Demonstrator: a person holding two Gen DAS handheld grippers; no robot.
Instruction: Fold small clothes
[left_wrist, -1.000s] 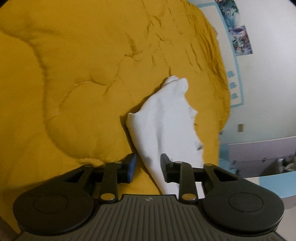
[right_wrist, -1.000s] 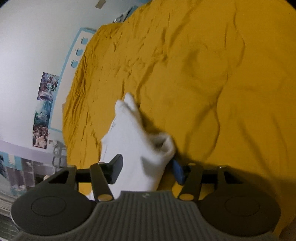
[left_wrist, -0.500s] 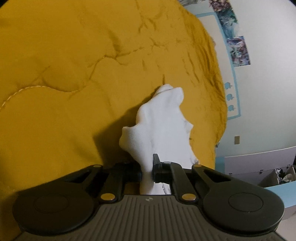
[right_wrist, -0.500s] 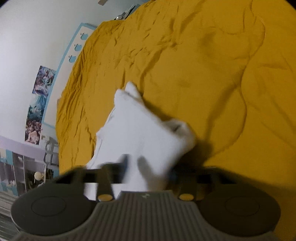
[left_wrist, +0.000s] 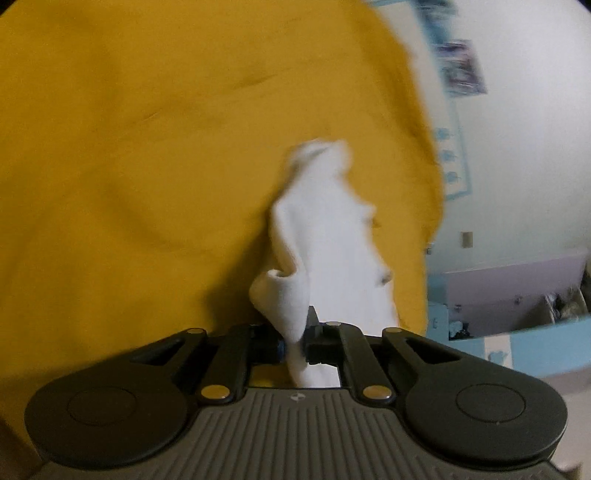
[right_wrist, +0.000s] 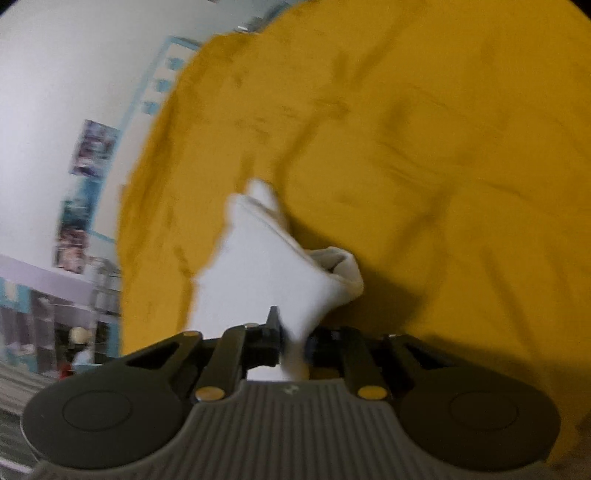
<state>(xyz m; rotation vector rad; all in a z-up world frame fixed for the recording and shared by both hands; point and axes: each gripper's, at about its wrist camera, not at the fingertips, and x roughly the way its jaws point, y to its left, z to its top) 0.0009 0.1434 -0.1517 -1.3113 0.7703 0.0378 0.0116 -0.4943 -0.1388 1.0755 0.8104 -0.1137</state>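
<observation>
Both pairs of jaws, which stood wide on either side of the white garment (left_wrist: 325, 236) a second ago, have since come in on it, and the cloth has gone from lying flat to being gathered and raised at its near end. Nearest the lens, the left gripper (left_wrist: 295, 345) pinches a bunched corner of the garment between its pads; its jaws are easing slightly apart, yet cloth is still squeezed between them. The right gripper (right_wrist: 293, 343) likewise nips the neighbouring corner (right_wrist: 295, 350), its jaws opening a little too, with fabric plainly caught between the pads.

Beyond the grippers, the garment runs away from them in a crumpled strip: its near end is lifted and curled, with a rolled lip just past the right gripper's pads, while its far end trails on the yellow bedspread (left_wrist: 147, 166). Both views are smeared (the hands are moving), so the exact edges of the cloth are hard to read.

Farthest from the garment, past the bedspread's edge, a pale wall (left_wrist: 524, 155) carries blurred pictures.

For the task, I judge this as the start of a fold: two corners secured, ready to be carried over toward the far end. The slackening jaws risk dropping a corner.
</observation>
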